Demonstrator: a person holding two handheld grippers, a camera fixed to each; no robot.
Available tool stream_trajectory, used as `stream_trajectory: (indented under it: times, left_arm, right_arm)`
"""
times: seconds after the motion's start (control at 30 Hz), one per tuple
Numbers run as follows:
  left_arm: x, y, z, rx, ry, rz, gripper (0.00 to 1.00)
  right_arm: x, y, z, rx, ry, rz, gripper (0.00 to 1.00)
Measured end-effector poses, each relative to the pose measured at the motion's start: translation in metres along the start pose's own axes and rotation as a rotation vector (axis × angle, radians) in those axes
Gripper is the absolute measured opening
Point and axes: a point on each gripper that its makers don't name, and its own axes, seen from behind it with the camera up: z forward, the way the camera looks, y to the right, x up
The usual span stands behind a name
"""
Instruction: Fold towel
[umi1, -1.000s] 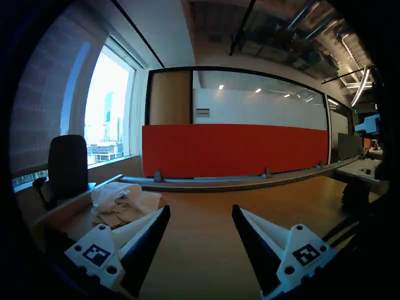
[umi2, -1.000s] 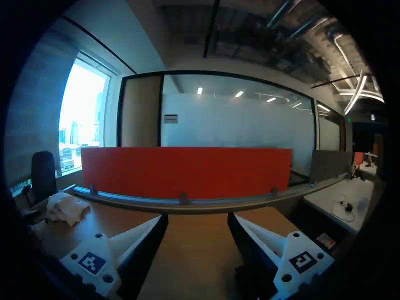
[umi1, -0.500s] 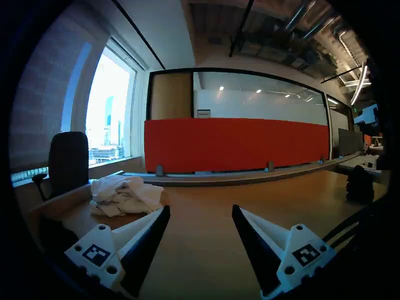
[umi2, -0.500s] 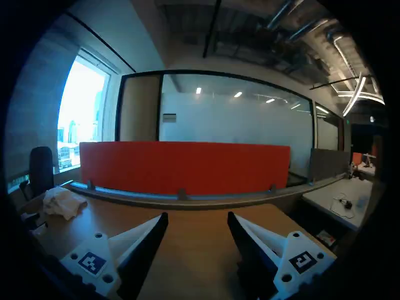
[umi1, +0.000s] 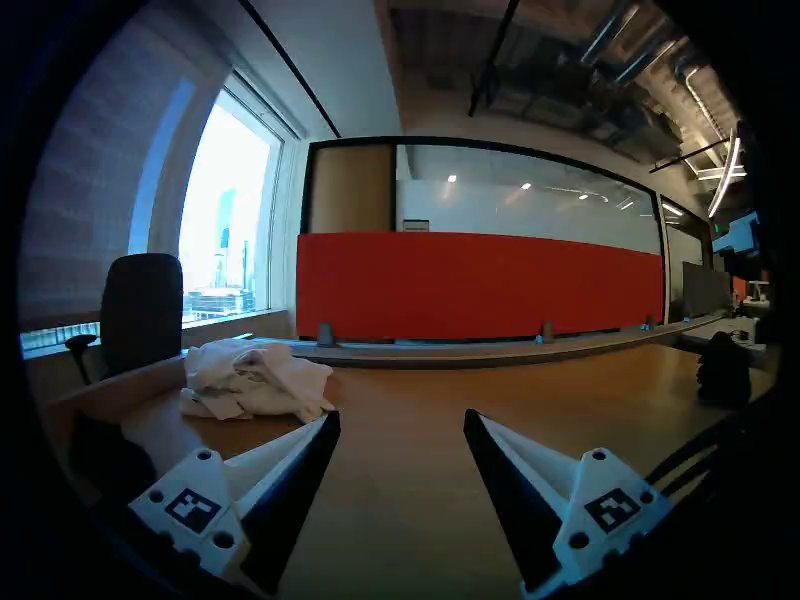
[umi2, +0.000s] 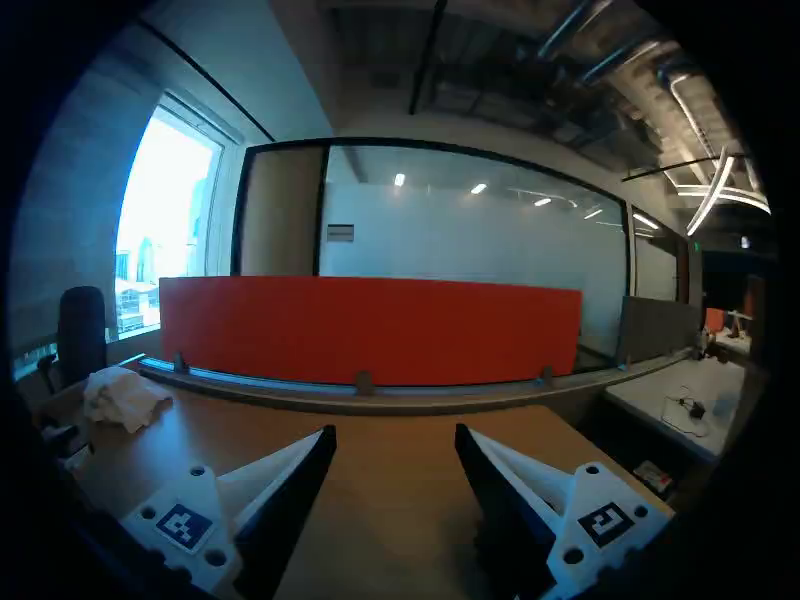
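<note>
So the towel (umi1: 255, 378) is a crumpled white heap on the wooden counter (umi1: 520, 385), far left near the office chair (umi1: 140, 310). The left gripper (umi1: 401, 414) and right gripper (umi2: 395, 428) both have jaws wide, holding nothing. There's a red divider (umi1: 480, 285) along the back. The left gripper view has a dark lump (umi1: 722, 368) on the right, and the right gripper view gets a white side desk (umi2: 680, 395).

Both hand-held grippers (umi1: 401, 420) (umi2: 395, 432) agape, empty.

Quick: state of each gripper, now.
Left gripper: open, empty; the towel lies crumpled ahead, untouched.
Right gripper: open, empty.
</note>
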Motion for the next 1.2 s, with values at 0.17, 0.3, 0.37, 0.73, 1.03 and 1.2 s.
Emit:
stream_trajectory:
  times: [0.17,0.3,0.37,0.73,1.03,1.2]
  left_arm:
    - [-0.005,0.002,0.000,-0.001,-0.006,0.003,0.92]
    - [-0.007,0.001,0.001,0.003,-0.006,0.015,0.92]
    - [-0.007,0.000,0.001,0.005,-0.004,0.015,0.92]
    - [-0.006,0.000,0.000,0.010,0.012,0.020,0.92]
    - [-0.008,0.001,-0.001,0.010,0.013,0.022,0.92]
    - [-0.008,0.001,0.000,0.011,0.014,0.022,0.92]
  right_arm:
    - [-0.001,0.000,0.001,0.003,0.000,-0.007,0.92]
    - [-0.004,0.002,0.002,0.005,-0.001,-0.007,0.92]
    - [-0.005,0.003,0.002,0.006,-0.003,-0.006,0.92]
    - [-0.011,0.010,0.006,0.003,-0.005,0.004,0.92]
    - [-0.012,0.019,0.007,0.009,0.009,0.003,0.92]
    - [-0.015,0.029,0.007,0.003,0.019,-0.020,0.92]
